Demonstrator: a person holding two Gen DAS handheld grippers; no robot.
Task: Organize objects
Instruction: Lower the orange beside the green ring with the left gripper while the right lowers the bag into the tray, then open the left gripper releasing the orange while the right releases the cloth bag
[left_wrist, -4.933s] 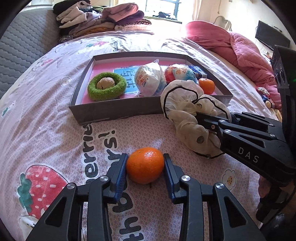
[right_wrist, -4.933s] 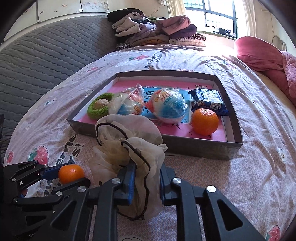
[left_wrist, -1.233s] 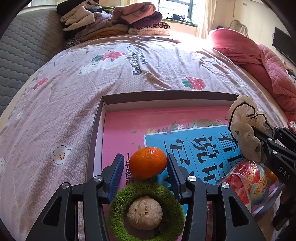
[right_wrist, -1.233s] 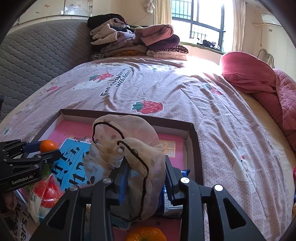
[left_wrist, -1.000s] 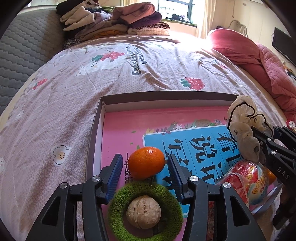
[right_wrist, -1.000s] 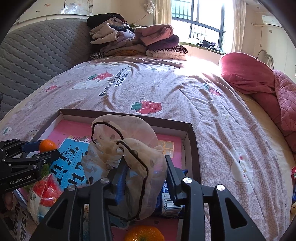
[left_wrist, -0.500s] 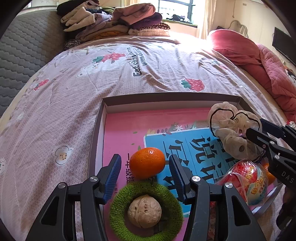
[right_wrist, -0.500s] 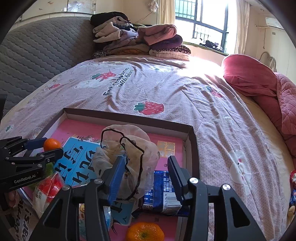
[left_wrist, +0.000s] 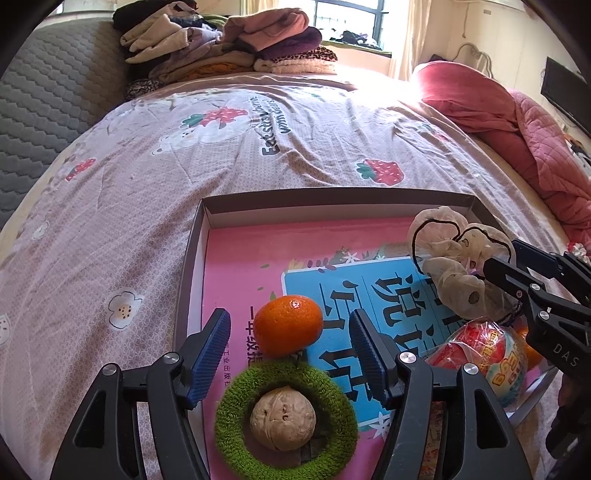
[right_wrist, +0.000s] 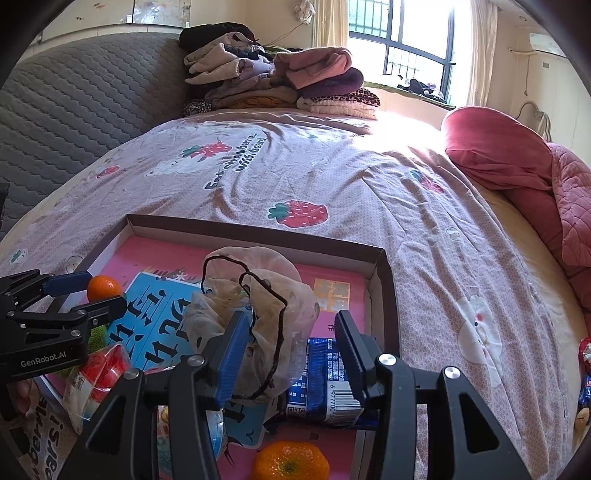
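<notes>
Bed (left_wrist: 155, 155) carrying box (left_wrist: 332, 195), box taking all visible loose items. Progress looking near-complete: tangerine (left_wrist: 287, 325), mesh pouch (right_wrist: 258, 306), walnut (left_wrist: 282, 422) in green ring (left_wrist: 286, 413), toy ball bag (left_wrist: 484, 354), blue packet (right_wrist: 325, 384), second tangerine (right_wrist: 290, 463) all sitting inside. Remaining: retracting both tools, possibly stray items at right bed edge. Left gripper (left_wrist: 290, 330) standing wide, pads clear of tangerine both sides, gripping nothing. Right gripper (right_wrist: 288, 341) also spread; pouch resting against left pad, not clamped.

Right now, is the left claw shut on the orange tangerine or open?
Open. The left claw has its blue pads standing apart from the round orange tangerine, which rests on the pink floor of the shallow cardboard tray.
</notes>
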